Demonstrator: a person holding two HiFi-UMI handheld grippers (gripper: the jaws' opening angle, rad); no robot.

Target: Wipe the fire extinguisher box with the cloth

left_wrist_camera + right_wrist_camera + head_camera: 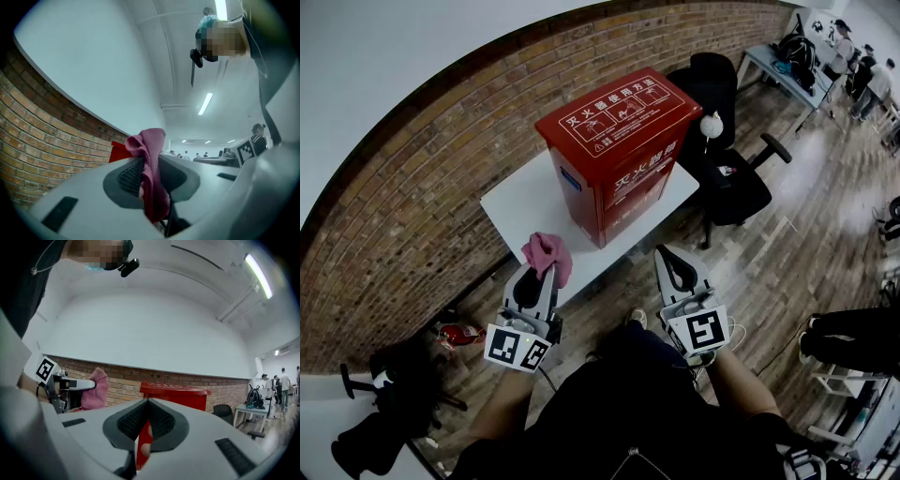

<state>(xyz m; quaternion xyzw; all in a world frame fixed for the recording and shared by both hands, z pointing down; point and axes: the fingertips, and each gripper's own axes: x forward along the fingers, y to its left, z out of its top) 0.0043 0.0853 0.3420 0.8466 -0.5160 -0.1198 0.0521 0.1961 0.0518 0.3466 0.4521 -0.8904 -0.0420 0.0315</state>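
Head view: soft, limp cloth [547, 253] is pinched mid-bunch by left tongs [151, 161] at eleven o'clock; right tongs [148, 401] are pressed together.

the red box [619, 141] carried white chinese print. across its lid a heading read 灭火器使用方法, with a row of small line drawings below it whose captions were too small to read. on its front stood large white characters beginning 灭火; the rest was too unclear to read. a blue label on its left side could not be read either. the cube on the left gripper [539, 277] bore a black-and-white square marker, and the cube on the right gripper [668, 258] bore another.
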